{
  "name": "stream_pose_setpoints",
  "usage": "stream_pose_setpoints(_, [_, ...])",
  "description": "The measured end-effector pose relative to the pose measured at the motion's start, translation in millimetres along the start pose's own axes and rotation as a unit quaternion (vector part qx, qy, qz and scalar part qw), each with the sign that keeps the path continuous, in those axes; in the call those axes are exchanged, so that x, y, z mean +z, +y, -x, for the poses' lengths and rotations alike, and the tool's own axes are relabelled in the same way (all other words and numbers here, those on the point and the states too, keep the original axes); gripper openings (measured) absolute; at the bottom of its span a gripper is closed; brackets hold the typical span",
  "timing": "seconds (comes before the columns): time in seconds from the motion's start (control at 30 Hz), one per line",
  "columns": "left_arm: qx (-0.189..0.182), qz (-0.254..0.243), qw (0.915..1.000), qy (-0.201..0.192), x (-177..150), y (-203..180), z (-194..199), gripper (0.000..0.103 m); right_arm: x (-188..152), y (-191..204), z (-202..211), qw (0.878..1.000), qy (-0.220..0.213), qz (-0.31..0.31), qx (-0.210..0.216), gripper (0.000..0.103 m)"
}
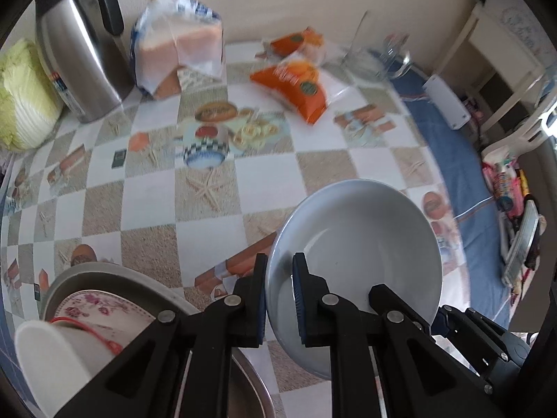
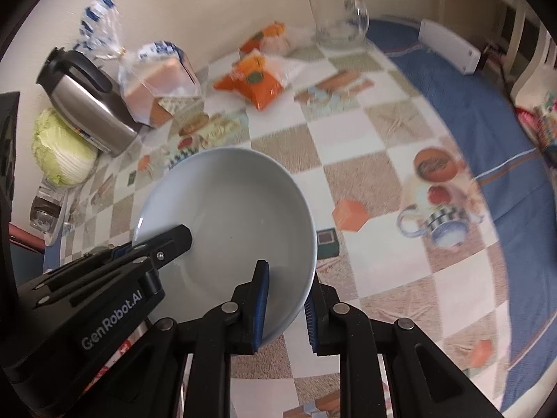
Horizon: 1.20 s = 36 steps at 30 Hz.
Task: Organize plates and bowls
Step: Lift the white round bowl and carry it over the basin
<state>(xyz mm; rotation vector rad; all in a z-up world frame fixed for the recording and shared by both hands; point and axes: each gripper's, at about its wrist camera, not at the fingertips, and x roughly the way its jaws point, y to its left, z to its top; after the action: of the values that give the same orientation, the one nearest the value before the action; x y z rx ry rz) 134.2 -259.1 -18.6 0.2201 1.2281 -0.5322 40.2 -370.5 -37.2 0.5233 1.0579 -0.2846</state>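
Checkered oilcloth with printed food pictures covers the desk (image 1: 146, 188), and a blue cloth edge runs along its right side. Against the far wall stand a steel kettle (image 1: 78, 48), a bagged loaf of bread (image 1: 177, 45), two orange snack packets (image 1: 296, 83) and a clear glass jug (image 1: 372, 52); a head of cabbage (image 1: 24, 94) lies to the left of the kettle.

Both of my grippers are clamped on one pale blue bowl (image 1: 358, 250), held tilted above the desk. My left gripper (image 1: 280, 299) is closed on the bowl's left rim — one finger outside the wall, one inside. My right gripper (image 2: 286, 308) is closed on the near rim on the opposite side, again with one blue pad inside the wall and one outside. In the right wrist view, my left gripper (image 2: 167, 240) enters from the lower left, one finger lying inside the bowl (image 2: 229, 209).

At the lower left of the left wrist view sits a metal-rimmed dish (image 1: 115, 275) holding a flower-patterned plate (image 1: 101, 310), with a white cup (image 1: 52, 358) lying on its side just in front. Motion blur softens the far objects in both views.
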Motion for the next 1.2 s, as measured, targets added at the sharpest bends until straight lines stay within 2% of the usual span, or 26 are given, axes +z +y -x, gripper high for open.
stream_pose_setpoints(0.23, [-0.017, 0.012, 0.9989, -0.043, -4, 1, 37, 0.014, -2, 15, 31, 1.000, -0.027, 0.012, 0.000, 0.021])
stream_pose_setpoints(0.47, [-0.032, 0.056, 0.9945, -0.083, -16, 28, 69, 0.014, -6, 44, 49, 0.998, -0.041, 0.043, 0.022, 0.021])
stream_pose_setpoints(0.87, [-0.026, 0.109, 0.9823, -0.150, -44, 87, 123, 0.014, -24, 114, 76, 0.990, -0.071, 0.115, 0.035, 0.021])
stream_pose_setpoints(1.2, [-0.025, 0.155, 0.9705, -0.183, -71, 132, 148, 0.014, -44, 164, 85, 0.982, -0.080, 0.165, 0.043, 0.021])
